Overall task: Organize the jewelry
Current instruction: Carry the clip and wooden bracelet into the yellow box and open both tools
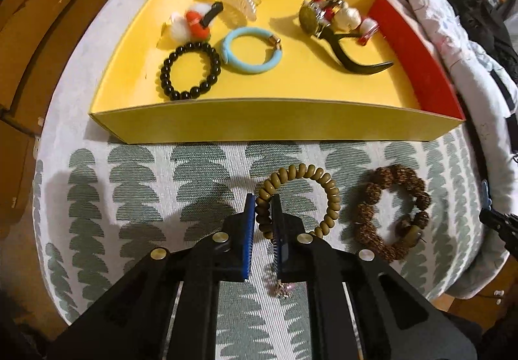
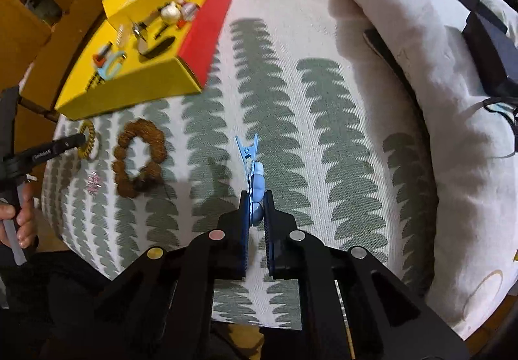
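Note:
My left gripper [image 1: 263, 202] is shut on the left side of an olive bead bracelet [image 1: 327, 185], whose loop hangs out to the right above the patterned cloth. A rough brown bead bracelet [image 1: 393, 214] lies just right of it. My right gripper [image 2: 257, 198] is shut on a light blue hair clip [image 2: 251, 149], its metal beak pointing away over the cloth. The yellow tray [image 1: 259, 120] behind holds a black bead bracelet [image 1: 191, 71], a light blue bangle [image 1: 251, 50], a clear comb clip [image 1: 233, 0] and other hair ornaments.
A small pink trinket [image 1: 285, 290] lies on the green-patterned cloth [image 1: 145, 198] below the left fingers. The tray's right wall is red [image 1: 417, 58]. Crumpled bedding [image 2: 421, 36] lies on the right, cardboard boxes [image 1: 32, 36] on the left. A hand [image 2: 19, 217] holds the other gripper's handle.

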`<state>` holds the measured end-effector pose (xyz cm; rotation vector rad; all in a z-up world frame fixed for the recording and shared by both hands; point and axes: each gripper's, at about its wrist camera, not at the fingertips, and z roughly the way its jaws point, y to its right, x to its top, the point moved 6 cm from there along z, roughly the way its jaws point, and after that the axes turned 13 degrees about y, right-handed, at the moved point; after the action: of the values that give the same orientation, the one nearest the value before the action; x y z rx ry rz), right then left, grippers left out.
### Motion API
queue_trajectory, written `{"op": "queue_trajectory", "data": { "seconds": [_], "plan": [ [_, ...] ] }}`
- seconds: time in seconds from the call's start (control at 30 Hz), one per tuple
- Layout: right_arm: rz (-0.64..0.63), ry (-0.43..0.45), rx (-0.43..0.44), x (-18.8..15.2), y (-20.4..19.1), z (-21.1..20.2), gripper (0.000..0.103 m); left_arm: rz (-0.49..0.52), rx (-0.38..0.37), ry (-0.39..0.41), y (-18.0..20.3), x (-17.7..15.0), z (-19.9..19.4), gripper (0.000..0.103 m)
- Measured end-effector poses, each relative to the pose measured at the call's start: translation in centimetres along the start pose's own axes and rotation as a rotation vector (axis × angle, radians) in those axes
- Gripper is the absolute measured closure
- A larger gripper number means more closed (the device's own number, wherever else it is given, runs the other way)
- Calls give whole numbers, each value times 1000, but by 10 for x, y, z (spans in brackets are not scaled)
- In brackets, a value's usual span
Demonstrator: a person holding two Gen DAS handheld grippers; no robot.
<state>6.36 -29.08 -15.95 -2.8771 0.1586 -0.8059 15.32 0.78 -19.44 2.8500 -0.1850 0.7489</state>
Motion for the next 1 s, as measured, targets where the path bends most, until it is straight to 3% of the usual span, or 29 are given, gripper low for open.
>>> {"op": "queue_trajectory", "data": {
  "seconds": [0.3,0.47,0.73,1.0],
  "plan": [
    [-60,71,82,39,-60,-9,94,-34,-67,111,8,36,-41,93],
    [-99,95,145,75,-102,2,94,-89,-52,159,-3,70,-42,93],
    [-161,53,163,127,-146,54,94,-131,-31,142,-18,120,-2,93],
    [-160,-11,166,155,-148,119,94,-58,53,112,-7,147,47,93]
  ]
}}
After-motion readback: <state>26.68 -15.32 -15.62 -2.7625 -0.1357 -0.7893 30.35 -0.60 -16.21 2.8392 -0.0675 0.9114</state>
